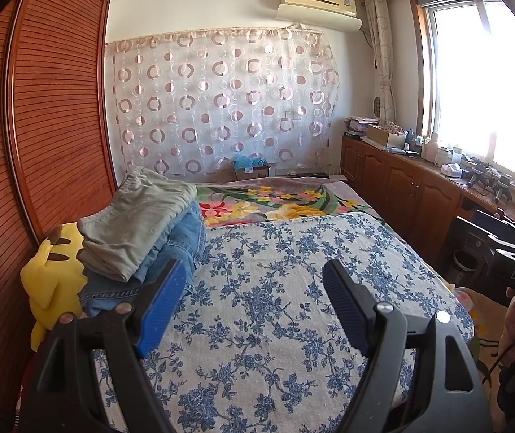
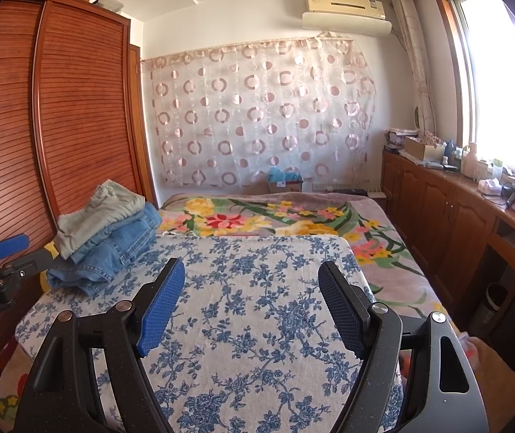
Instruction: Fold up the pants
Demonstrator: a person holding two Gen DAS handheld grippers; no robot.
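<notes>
Jaws wide apart, both grippers empty above bedspread (image 1: 275, 288), folded pants (image 1: 138, 223) untouched

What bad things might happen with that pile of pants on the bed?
The stack of pants sits near the bed's edge by the yellow plush toy; pulling one pair out may topple the rest. Both the left hand-held gripper and right hand-held gripper are open and empty, so a shallow pinch might snag only one layer.

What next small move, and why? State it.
Probably move the left claw toward the stacked pants and grip the top grey-green pair. Both claws are open and empty, the right claw included, and no pants lie on the blue-flowered sheet.
</notes>
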